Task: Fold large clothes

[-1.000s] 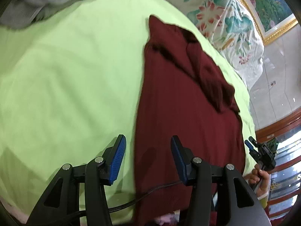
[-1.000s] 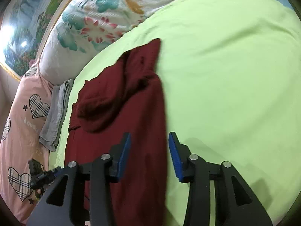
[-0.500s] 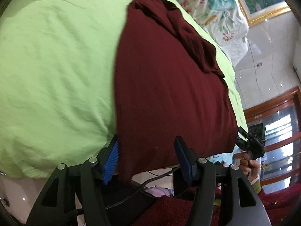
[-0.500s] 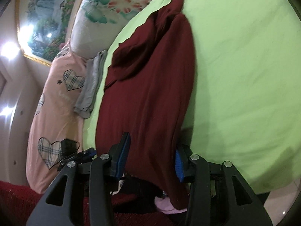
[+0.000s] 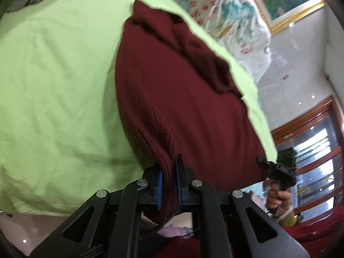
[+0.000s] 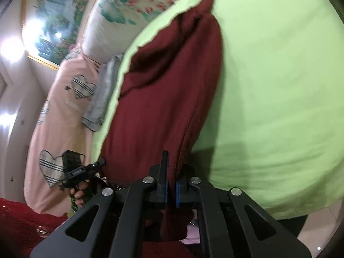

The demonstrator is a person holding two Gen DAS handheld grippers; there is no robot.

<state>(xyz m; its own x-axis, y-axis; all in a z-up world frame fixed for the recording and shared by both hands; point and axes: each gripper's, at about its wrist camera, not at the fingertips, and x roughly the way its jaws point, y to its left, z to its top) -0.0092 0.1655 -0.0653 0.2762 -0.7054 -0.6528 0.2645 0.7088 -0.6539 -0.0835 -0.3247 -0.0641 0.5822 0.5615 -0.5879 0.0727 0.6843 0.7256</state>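
While angled down, both tongs (image 5: 168, 177) (image 6: 171, 188) clamping sweater (image 5: 185, 99)

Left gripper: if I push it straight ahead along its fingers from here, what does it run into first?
The dark red garment itself. The left gripper is closing on its near edge, and the cloth stretches ahead over the green bedsheet. Past that, likely the floral pillow, though depth is unclear.

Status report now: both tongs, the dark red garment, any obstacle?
Left tongs closing on near edge of dark red garment. Right tongs shut on same edge. Garment lies on green sheet. Nothing in the way.
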